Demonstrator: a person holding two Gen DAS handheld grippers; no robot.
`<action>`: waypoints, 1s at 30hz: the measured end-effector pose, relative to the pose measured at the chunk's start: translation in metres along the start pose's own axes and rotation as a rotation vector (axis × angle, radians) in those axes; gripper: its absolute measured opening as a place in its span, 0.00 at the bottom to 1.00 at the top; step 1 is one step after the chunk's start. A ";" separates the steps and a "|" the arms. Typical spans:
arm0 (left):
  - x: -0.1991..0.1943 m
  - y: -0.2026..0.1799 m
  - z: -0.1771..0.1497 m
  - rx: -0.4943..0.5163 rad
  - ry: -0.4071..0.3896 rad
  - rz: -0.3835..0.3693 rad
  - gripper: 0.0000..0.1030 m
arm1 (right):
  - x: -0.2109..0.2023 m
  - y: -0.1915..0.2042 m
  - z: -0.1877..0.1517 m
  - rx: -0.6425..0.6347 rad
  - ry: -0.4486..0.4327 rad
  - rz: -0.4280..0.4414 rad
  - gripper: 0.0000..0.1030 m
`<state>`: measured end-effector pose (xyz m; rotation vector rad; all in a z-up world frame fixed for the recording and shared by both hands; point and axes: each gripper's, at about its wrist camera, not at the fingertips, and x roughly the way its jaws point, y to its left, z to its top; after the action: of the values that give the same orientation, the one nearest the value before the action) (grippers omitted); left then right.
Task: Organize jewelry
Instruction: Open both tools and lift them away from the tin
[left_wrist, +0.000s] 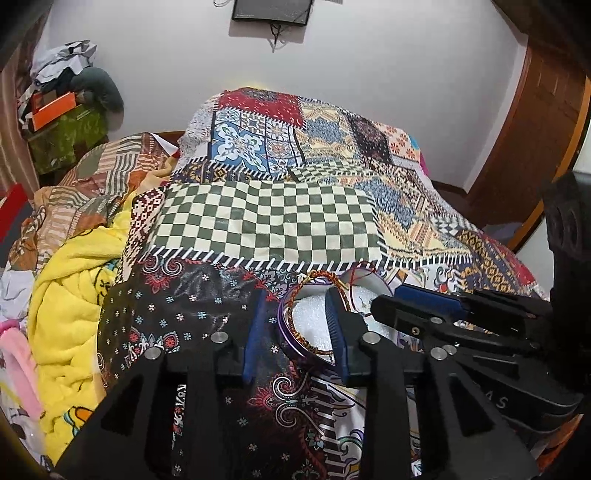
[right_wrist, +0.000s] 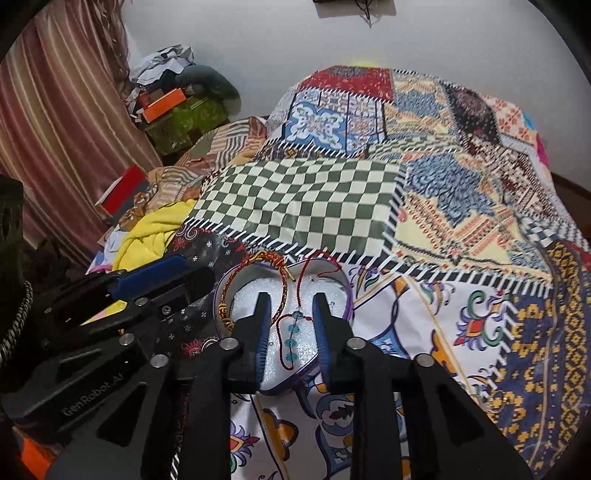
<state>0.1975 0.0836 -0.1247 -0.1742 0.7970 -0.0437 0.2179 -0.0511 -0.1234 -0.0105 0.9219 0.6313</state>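
Observation:
A heart-shaped box (right_wrist: 348, 295) with a purple rim and white foam lining lies on the patchwork bedspread (right_wrist: 461, 229). A red and gold braided bracelet (right_wrist: 258, 259) rests over its left rim. A thin red thread with blue beads (right_wrist: 291, 334) lies on the foam. My right gripper (right_wrist: 291, 299) stands open over the box, its pads either side of the beaded thread without touching it. My left gripper (left_wrist: 297, 295) is open too, straddling the box's left rim (left_wrist: 283, 317) and the braided bracelet (left_wrist: 317, 279). Each gripper shows at the edge of the other's view.
A green and white checkered patch (left_wrist: 266, 218) lies just beyond the box. A yellow blanket (left_wrist: 70, 295) and rumpled cloths are piled to the left. Boxes and bags (right_wrist: 173, 110) stack by the striped curtain (right_wrist: 55, 110). A wooden door (left_wrist: 535, 140) stands at the right.

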 end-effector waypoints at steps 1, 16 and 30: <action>-0.003 0.001 0.001 -0.004 -0.004 0.002 0.32 | -0.004 0.001 0.000 -0.002 -0.007 -0.003 0.25; -0.060 -0.014 0.002 0.015 -0.086 0.006 0.34 | -0.059 0.012 0.002 0.003 -0.122 -0.056 0.28; -0.063 -0.064 -0.010 0.088 -0.069 -0.055 0.34 | -0.101 -0.030 -0.016 0.100 -0.163 -0.144 0.28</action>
<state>0.1483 0.0257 -0.0761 -0.1135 0.7201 -0.1239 0.1772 -0.1304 -0.0656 0.0624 0.7859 0.4453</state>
